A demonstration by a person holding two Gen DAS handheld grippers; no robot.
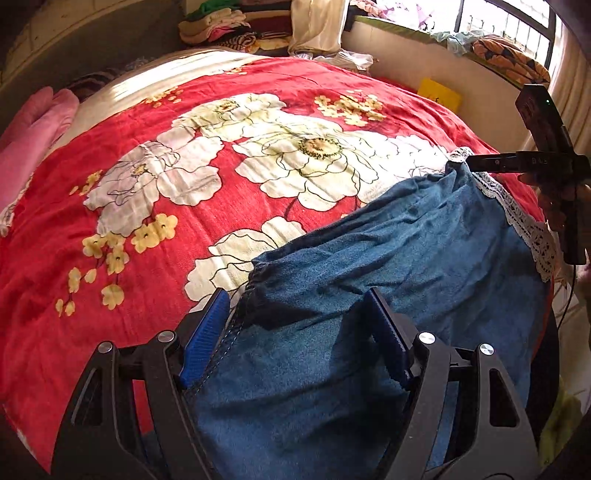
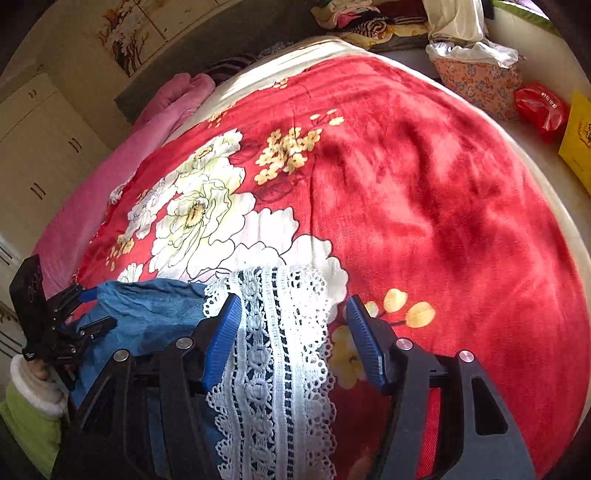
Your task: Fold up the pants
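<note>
Blue denim pants (image 1: pixel 406 251) with a white lace hem (image 1: pixel 517 210) lie on a red flowered blanket (image 1: pixel 147 266) that covers a bed. My left gripper (image 1: pixel 299 295) is open, its blue pads standing wide on either side of the pants' stitched edge, fabric loose between them. In the right wrist view the lace hem (image 2: pixel 280 332) lies between the pads of my right gripper (image 2: pixel 292 299), which is open; the right pad stands clear of the lace. Each gripper shows in the other's view, the right (image 1: pixel 476 162) at the lace end, the left (image 2: pixel 85 314) over the blue cloth (image 2: pixel 147 314).
A pink blanket (image 2: pixel 155 122) lies along the bed's left side. Piled clothes (image 1: pixel 229 26) sit at the head. Along the right edge stand a flowered bag (image 2: pixel 476 81), a red bag (image 2: pixel 539 110) and a yellow box (image 2: pixel 576 147). White cupboards (image 2: pixel 37 147) stand left.
</note>
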